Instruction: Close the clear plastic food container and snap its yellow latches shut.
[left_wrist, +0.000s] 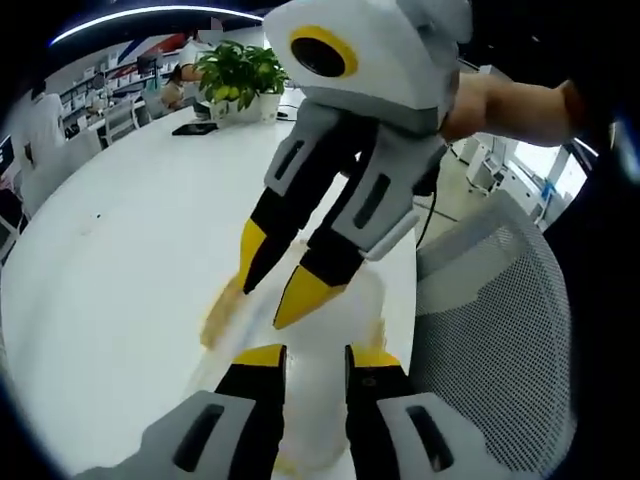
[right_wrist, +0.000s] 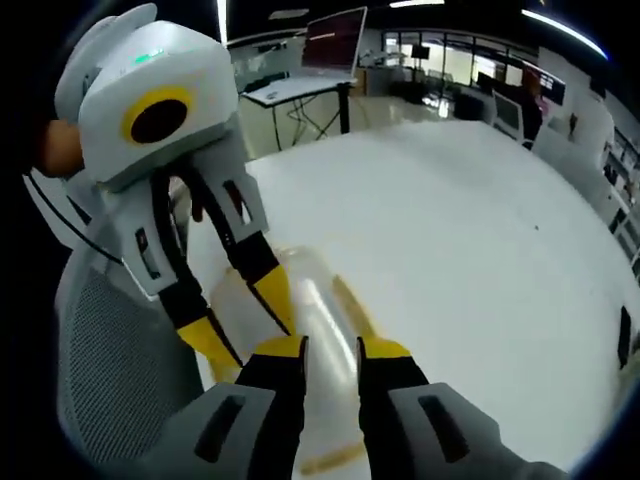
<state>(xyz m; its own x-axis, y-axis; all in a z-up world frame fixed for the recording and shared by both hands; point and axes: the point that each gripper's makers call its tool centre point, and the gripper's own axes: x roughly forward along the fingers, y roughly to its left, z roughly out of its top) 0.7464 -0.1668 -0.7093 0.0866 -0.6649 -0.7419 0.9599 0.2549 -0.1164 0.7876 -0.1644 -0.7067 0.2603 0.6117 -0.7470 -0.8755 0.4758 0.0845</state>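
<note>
1. Clear plastic food container lies on the white bench, near the bench edge, just beside a white mesh chair. In the right gripper view the container shows as a pale, glossy, rounded shape on the bench.
2. Yellow latches: one latch visible on the container's far-left side in the left gripper view; a thin yellow strip runs along the container's side in the right gripper view. Whether they are snapped down cannot be told; the plastic is blurred and overexposed.
3. Left hand-held gripper: jaws rise from the bottom of its own view, yellow tips slightly apart, over the near end of the container. Cannot tell whether they grasp the plastic or just rest over it.
4. Right hand-held gripper: jaws likewise a narrow gap apart, tips at the near end of the container. Grasp cannot be told.
5. Each gripper shows in the other's view: the right one comes down from above with its yellow tips at the container's far part, jaws slightly parted; the left one reaches in from the left, tips at the container's left edge.
6. Background: potted green plant and a dark flat object at the far end of the bench; a monitor on a stand beyond the bench.
</note>
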